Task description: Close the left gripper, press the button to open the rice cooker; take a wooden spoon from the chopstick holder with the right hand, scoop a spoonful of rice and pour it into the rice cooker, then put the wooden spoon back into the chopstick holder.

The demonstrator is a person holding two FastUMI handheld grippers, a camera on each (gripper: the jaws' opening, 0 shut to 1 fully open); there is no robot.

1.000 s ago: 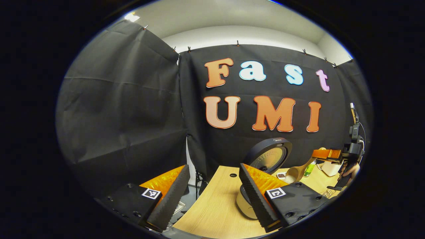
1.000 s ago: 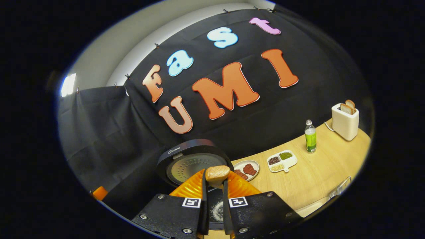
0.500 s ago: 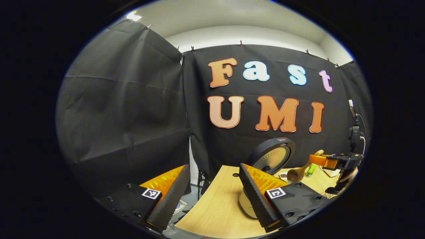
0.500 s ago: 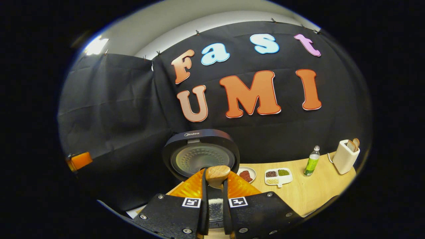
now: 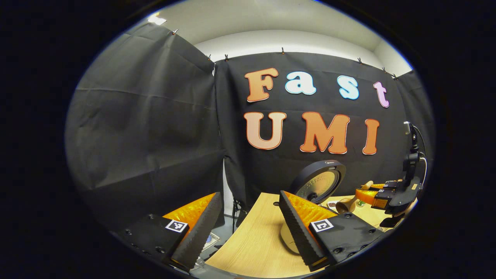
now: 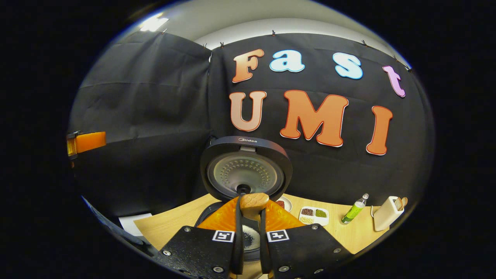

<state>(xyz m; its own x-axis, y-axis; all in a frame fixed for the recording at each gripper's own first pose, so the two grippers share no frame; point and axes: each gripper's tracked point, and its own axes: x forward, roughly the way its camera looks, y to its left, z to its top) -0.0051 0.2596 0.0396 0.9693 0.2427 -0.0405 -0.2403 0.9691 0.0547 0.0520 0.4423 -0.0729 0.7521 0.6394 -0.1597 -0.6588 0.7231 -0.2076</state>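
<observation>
The rice cooker (image 6: 246, 172) stands with its round lid raised, and white grains lie in its dark pot (image 6: 250, 237). My right gripper (image 6: 251, 209) is shut on the wooden spoon (image 6: 254, 202), just in front of the pot. In the left gripper view the cooker's lid (image 5: 319, 181) is up at centre right. To its right the right gripper (image 5: 387, 193) holds the spoon (image 5: 348, 203), whose bowl points toward the cooker. My left gripper (image 5: 248, 232) hangs open over the table's left end with nothing between its fingers. The other gripper (image 6: 87, 142) shows at the far left of the right gripper view.
On the wooden table (image 6: 170, 226), right of the cooker, are a small plate (image 6: 285, 202), a divided tray of beans (image 6: 314, 215), a green bottle (image 6: 352, 213) and a white toaster (image 6: 387, 213). The table's left edge (image 5: 228, 236) drops to the floor.
The right gripper has rolled back to level and sunk a little with the spoon. Its view now faces the open lid squarely. The left gripper has barely moved.
</observation>
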